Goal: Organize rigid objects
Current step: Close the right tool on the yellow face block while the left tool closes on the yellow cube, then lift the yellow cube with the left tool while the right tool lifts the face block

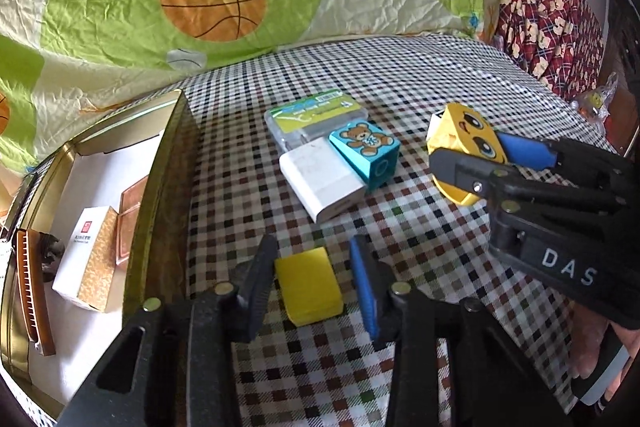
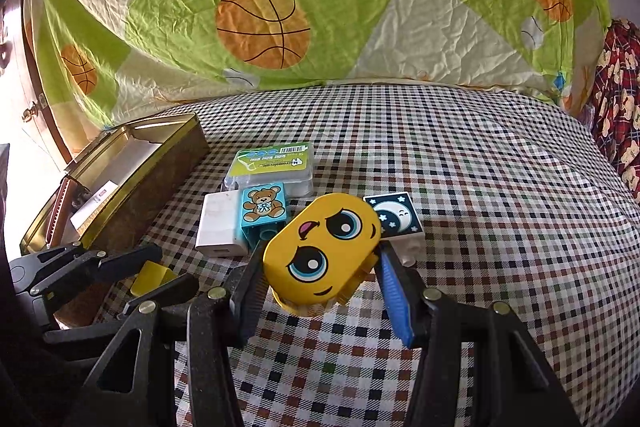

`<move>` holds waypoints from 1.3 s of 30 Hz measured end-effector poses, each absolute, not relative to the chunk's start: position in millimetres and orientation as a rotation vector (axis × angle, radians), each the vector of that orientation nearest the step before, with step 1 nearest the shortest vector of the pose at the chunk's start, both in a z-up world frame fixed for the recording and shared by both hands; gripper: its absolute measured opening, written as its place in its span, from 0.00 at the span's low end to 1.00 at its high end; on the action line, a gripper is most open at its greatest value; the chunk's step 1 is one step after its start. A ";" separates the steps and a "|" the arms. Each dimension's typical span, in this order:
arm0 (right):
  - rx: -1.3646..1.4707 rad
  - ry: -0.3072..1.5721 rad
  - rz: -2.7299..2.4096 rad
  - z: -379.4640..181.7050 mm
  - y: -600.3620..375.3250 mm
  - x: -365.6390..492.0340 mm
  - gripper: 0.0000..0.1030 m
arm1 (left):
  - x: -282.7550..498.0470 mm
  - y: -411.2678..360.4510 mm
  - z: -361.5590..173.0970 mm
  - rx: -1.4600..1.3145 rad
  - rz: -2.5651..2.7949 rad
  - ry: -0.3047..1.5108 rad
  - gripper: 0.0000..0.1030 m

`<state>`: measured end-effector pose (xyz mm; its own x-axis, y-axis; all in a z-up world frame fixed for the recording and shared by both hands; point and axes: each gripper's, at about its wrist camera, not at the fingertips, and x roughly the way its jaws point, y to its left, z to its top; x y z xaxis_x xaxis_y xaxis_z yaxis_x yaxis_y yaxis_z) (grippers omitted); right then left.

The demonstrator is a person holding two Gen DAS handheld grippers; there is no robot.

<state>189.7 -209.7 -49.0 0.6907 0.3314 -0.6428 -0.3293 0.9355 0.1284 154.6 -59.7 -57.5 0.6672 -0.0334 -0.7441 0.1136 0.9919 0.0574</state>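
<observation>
The small yellow block [image 1: 309,286] is lying on the checked bed cover [image 1: 420,95], just beside the open gold tin [image 1: 160,163], and the left tongs [image 1: 310,287] are straddling it with a gap showing on both sides, so they are not yet clamped. The right tongs [image 2: 320,279] are gripping the yellow face block [image 2: 320,247] just above the cover. Judging by this, the pick-up step is under way; next the left tongs need to close fully, then lift toward the tin.
</observation>
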 end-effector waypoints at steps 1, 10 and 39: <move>0.002 0.719 0.371 -49.0 -209.3 189.5 0.53 | 156.4 -59.7 -59.1 0.101 -0.087 0.850 0.35; -0.001 0.717 0.379 -47.6 -209.7 189.1 0.53 | 155.3 -55.1 -57.1 0.075 -0.093 0.841 0.22; -0.002 0.671 0.392 -41.1 -208.3 180.6 0.53 | 138.8 -49.1 -39.9 0.048 -0.076 0.692 0.09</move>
<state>180.6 -208.3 -41.1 0.7128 0.3533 -0.6059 -0.3545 0.9269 0.1235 138.8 -49.1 -39.9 0.7672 -0.0543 -0.6391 0.0861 0.9961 0.0188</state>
